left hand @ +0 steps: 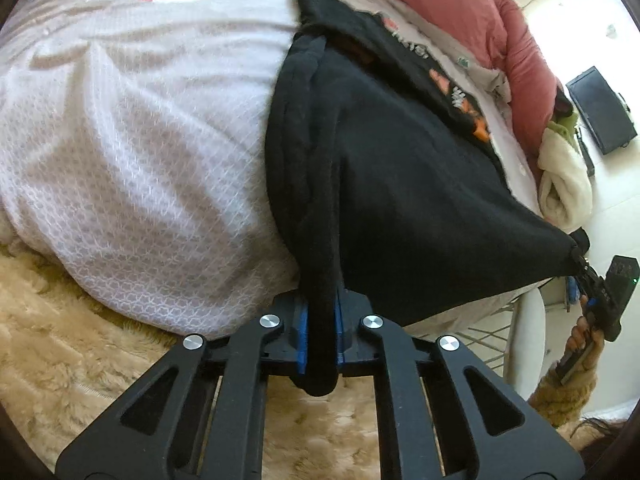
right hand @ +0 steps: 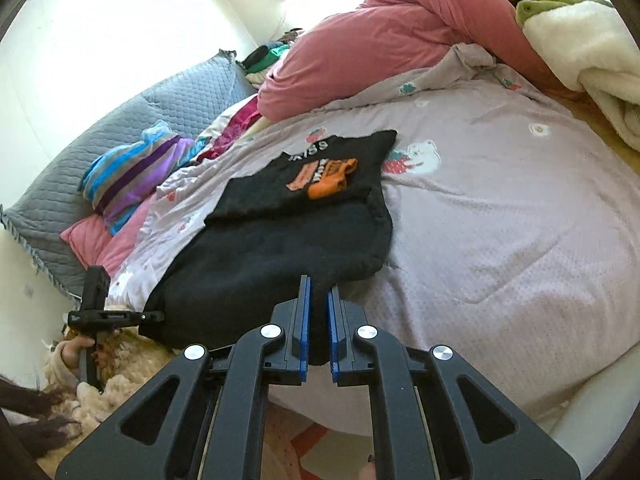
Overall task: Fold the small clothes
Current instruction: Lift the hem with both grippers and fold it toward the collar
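A small black garment (right hand: 280,240) with an orange and white print lies on the bed, its printed upper half flat and its lower half stretched toward the bed's near edge. My left gripper (left hand: 320,320) is shut on one bottom corner of the black garment (left hand: 400,184). My right gripper (right hand: 318,320) is shut on the other bottom corner. In the left wrist view the right gripper (left hand: 586,270) pinches the far corner. In the right wrist view the left gripper (right hand: 158,315) holds the cloth at the left.
The bed has a pale lilac cover (right hand: 500,208) with strawberry prints. A pink duvet (right hand: 380,36), a white and green blanket (right hand: 580,52), a striped garment (right hand: 136,172) and a grey quilted pillow (right hand: 120,128) lie at the back. A beige fluffy rug (left hand: 60,340) is below.
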Motion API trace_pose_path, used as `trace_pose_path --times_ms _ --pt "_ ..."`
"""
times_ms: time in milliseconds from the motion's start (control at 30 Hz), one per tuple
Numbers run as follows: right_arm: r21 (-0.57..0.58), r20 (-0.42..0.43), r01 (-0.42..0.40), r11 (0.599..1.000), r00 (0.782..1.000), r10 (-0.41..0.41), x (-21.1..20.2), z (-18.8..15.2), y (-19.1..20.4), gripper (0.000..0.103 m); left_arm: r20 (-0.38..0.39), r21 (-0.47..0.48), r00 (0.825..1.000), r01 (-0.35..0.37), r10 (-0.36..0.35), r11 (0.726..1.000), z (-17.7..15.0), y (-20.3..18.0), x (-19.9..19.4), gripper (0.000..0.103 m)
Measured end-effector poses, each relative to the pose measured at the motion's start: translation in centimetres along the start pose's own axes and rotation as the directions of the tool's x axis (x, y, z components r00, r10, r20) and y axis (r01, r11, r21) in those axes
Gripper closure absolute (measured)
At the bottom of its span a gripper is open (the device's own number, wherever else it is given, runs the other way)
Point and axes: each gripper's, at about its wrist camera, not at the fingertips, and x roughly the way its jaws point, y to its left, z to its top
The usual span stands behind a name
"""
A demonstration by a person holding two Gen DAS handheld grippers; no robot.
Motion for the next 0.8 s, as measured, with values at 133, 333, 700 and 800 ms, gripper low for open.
trace_pose_path --times_ms 133,333,700,800 --pt "-0.007 0.026 -0.004 1.0 1.0 0.005 0.2 0.9 0.3 0.096 0.067 0.007 0.998 0.022 -0.023 1.0 0.8 -0.6 -2.1 0.1" --pt "-0.022 0.059 -0.007 1.0 0.998 0.008 0.5 2.2 0.5 0.096 0.151 0.028 0.988 0.009 -0.013 1.0 2.8 -1.7 -4.2 0.1" --pt "-0.115 0.15 0.109 0.987 0.985 -0.091 1.6 5.3 1.7 0.096 0.288 0.034 0.957 0.02 -0.029 0.999 7.8 -3.0 -7.3 0.1" --pt "-0.143 0.18 0.158 0.977 0.975 -0.131 2.1 6.4 2.2 0.096 0.316 0.042 0.948 0.02 -0.032 0.999 9.2 -3.7 -7.5 0.1"
